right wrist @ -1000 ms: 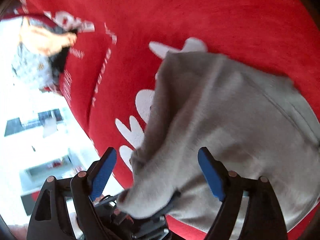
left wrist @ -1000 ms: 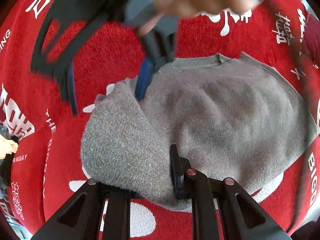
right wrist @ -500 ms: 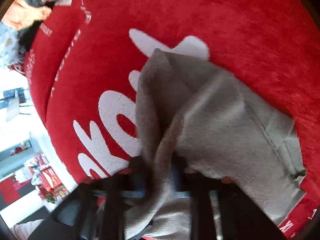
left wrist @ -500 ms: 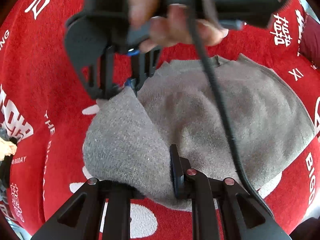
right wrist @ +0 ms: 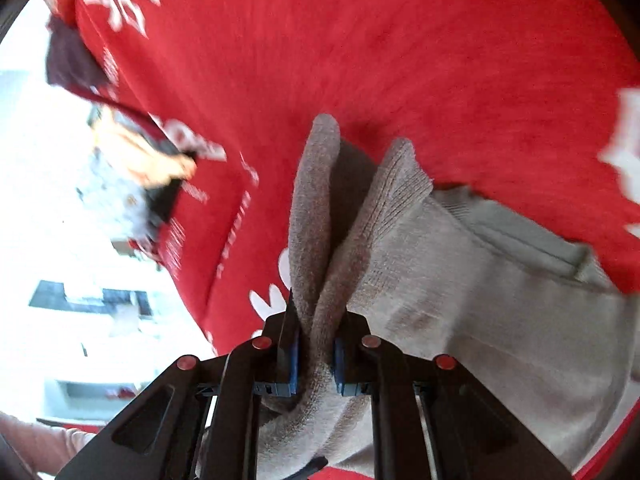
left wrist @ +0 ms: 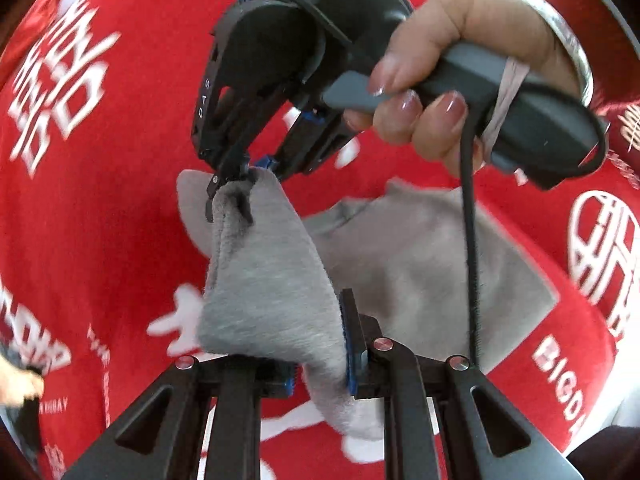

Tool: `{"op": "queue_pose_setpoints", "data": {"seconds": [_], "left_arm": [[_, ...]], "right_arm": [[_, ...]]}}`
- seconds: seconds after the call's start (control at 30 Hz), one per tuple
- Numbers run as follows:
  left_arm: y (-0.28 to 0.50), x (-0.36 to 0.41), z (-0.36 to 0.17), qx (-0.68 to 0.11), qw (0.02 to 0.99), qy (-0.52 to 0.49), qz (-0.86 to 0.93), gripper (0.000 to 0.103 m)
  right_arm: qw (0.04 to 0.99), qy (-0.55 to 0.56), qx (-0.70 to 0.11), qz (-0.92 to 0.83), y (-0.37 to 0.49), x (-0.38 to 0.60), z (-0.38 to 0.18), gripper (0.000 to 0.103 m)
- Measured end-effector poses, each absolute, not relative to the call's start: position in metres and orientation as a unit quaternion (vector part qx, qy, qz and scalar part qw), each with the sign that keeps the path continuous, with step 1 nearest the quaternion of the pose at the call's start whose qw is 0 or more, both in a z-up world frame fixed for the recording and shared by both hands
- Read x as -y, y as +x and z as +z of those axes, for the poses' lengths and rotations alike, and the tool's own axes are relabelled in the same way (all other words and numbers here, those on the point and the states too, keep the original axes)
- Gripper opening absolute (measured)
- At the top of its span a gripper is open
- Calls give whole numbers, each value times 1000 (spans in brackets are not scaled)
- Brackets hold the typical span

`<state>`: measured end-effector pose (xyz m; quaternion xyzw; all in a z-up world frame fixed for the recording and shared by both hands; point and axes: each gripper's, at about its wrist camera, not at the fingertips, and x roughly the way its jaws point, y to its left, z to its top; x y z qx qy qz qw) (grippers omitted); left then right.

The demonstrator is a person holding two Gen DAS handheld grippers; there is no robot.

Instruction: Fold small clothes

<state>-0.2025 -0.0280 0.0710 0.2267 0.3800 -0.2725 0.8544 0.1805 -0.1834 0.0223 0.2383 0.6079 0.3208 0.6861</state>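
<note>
Both tools are clamping the same grey knit garment [left wrist: 420,264], and the step in hand looks like carrying its lifted side over the flat body to make a fold. The left tool [left wrist: 320,364] is pinching a thick fold of the knit between its blue pads at the near edge, while the right tool [right wrist: 316,354] is squeezing a bunched pleat, two ribbed lobes sticking up past its fingertips toward 12 o'clock. To do this well, I judge both tools should be travelling together at the same height, keeping the lifted edge taut between them so it lands straight, and the bunched pleat in the right tool will probably need smoothing, since it is gathering more cloth than a clean edge. In the left wrist view the right tool [left wrist: 236,176] is showing at 11 o'clock, gripped by the person's hand [left wrist: 460,80], with the raised flap spanning between the two tools. Outward from there, the rest of the garment is lying flat toward 2 o'clock, its neckline near the middle of the view, all of it resting on a red worktop cover [left wrist: 120,220] printed with white lettering.
</note>
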Motion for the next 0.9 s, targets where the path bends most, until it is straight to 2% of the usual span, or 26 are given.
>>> {"op": "queue_pose_setpoints", "data": {"seconds": [0.17, 0.27, 0.5, 0.63, 0.8, 0.83, 0.87, 0.9], "left_arm": [[-226, 86, 76, -359, 836, 249, -333, 19], [-233, 119, 67, -373, 819, 248, -360, 19], [-260, 170, 22, -400, 775, 283, -399, 19], [-272, 182, -4, -419, 750, 306, -410, 19], [-281, 179, 1, -426, 742, 312, -413, 19], [-284, 175, 4, -432, 740, 310, -413, 19], [-285, 172, 8, -437, 738, 308, -412, 25], [-287, 168, 8, -442, 736, 306, -412, 39]], "right_arm": [[706, 290, -576, 292, 154, 268, 34, 14], [710, 316, -570, 267, 134, 312, 25, 14], [699, 359, -590, 183, 81, 392, -42, 14], [688, 366, -609, 149, 62, 401, -87, 14], [685, 382, -608, 127, 49, 408, -106, 16], [685, 379, -610, 122, 48, 410, -105, 23], [685, 371, -617, 113, 44, 416, -103, 29], [684, 365, -623, 106, 42, 418, -102, 32]]}}
